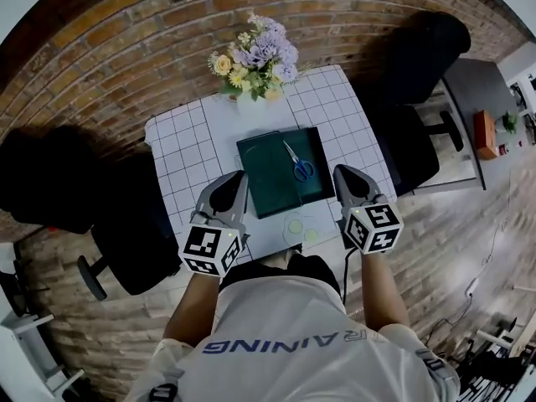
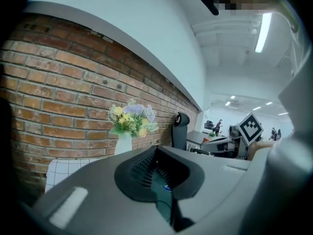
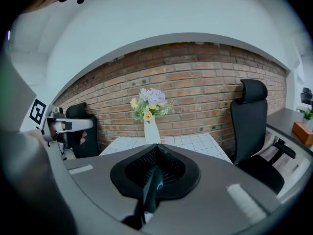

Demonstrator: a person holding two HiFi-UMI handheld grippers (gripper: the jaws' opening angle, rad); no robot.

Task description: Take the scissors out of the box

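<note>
- Scissors (image 1: 299, 164) with blue handles lie flat inside the dark green box (image 1: 260, 187), toward its right side, blades pointing to the far-left corner.
- Box sits near the middle of the white grid-patterned table (image 1: 180, 153), open at the top.
- Left gripper (image 1: 237, 177) is held just off the box's front-left corner. Its jaws are closed together with only a thin slit between them and nothing gripped (image 2: 164, 180).
- Right gripper (image 1: 342, 172) is held just off the box's right edge, near the scissors but not touching them. Its jaws are likewise pressed together and empty (image 3: 154, 173).
- Vase of flowers (image 1: 255, 57) stands at the far table edge, against the brick wall.
- Two pale round discs (image 1: 295, 226) lie on the table in front of the box.
- Black office chairs (image 1: 419, 57) stand at either side of the table.
</note>
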